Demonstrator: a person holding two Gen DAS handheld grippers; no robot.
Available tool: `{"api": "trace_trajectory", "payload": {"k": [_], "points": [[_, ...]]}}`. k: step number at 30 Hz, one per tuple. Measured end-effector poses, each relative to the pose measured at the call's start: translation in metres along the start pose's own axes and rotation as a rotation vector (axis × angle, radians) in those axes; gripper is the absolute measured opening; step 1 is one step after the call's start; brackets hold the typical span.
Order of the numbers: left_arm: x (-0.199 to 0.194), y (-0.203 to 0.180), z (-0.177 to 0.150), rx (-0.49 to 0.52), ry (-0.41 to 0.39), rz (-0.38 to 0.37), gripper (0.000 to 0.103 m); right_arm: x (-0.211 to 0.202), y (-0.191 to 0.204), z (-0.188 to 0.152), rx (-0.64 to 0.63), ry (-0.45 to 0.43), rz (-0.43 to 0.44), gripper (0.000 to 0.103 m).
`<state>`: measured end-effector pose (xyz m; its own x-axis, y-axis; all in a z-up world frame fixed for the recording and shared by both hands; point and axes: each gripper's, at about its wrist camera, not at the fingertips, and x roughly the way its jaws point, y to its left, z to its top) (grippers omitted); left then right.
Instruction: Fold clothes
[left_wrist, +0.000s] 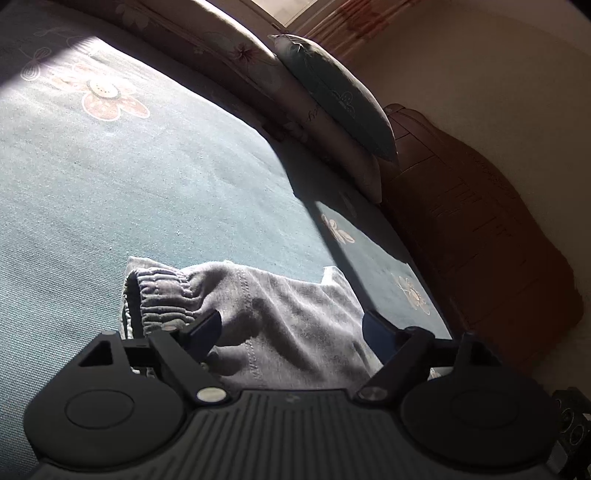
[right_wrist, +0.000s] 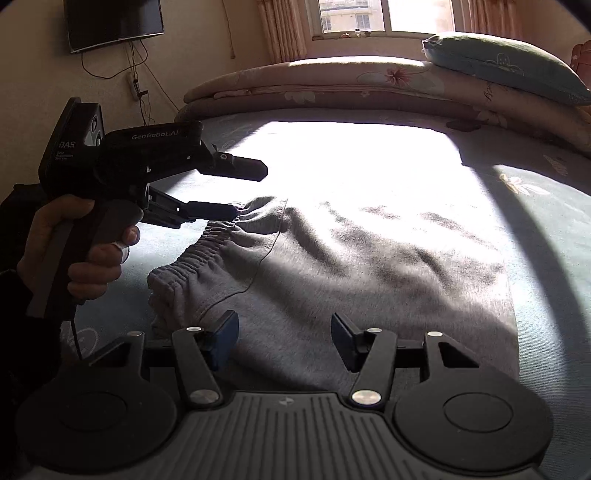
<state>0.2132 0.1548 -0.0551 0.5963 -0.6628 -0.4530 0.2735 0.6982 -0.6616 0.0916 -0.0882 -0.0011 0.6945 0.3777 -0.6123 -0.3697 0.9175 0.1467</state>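
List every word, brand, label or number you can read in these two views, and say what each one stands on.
"GenRobot.AI": on the top of the left gripper's black body.
"DAS": on the flat back plate of the same gripper; the small lines under it are too small to read.
Cursive lettering on the folded quilt beneath the pillow: too blurred to read.
Left wrist view: nothing readable.

– What colour are the sweatpants (right_wrist: 369, 266)?
– Plain grey. The bedsheet (left_wrist: 147, 192) is teal with pale pink flowers.
– And the pillow (right_wrist: 509, 66)?
– Teal too, with white outlined blossoms, on a beige floral quilt (right_wrist: 332, 88).
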Motion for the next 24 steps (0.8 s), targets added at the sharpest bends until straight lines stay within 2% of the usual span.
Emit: {"api": "trace_trajectory", "payload": {"k": [1,2,4,6,8,11,14,16,20,24], "points": [[0.003,-0.003,-0.002,0.019,0.017,0.026,0.086,-0.002,-0.008,0.009,-0.005,-0.015,-0.017,0.053],[0.007,-0.005,-0.004,0.034,0.032,0.059,0.086,-0.002,-0.017,0.019,-0.013,-0.027,-0.04,0.041],[0.011,-0.004,-0.006,0.051,0.055,0.095,0.086,0.002,-0.036,0.041,-0.035,-0.044,-0.101,0.033],[0.011,-0.002,-0.007,0.054,0.063,0.082,0.086,0.015,-0.058,0.061,-0.026,-0.044,-0.137,0.027],[0.007,0.0,-0.007,0.041,0.065,0.063,0.086,0.035,-0.081,0.08,0.0,-0.03,-0.162,0.027],[0.004,0.008,-0.007,0.018,0.067,0.034,0.086,0.079,-0.107,0.091,0.052,0.038,-0.19,0.027],[0.002,0.013,-0.006,-0.002,0.071,0.012,0.086,0.126,-0.127,0.088,0.091,0.119,-0.237,0.027],[0.002,0.014,-0.006,-0.007,0.073,0.006,0.086,0.146,-0.134,0.083,0.086,0.136,-0.268,0.027],[0.003,0.012,-0.006,-0.002,0.075,0.013,0.087,0.152,-0.133,0.087,0.075,0.097,-0.303,0.028],[0.003,0.011,-0.008,0.009,0.072,0.02,0.087,0.129,-0.118,0.093,0.026,0.079,-0.319,0.033]]}}
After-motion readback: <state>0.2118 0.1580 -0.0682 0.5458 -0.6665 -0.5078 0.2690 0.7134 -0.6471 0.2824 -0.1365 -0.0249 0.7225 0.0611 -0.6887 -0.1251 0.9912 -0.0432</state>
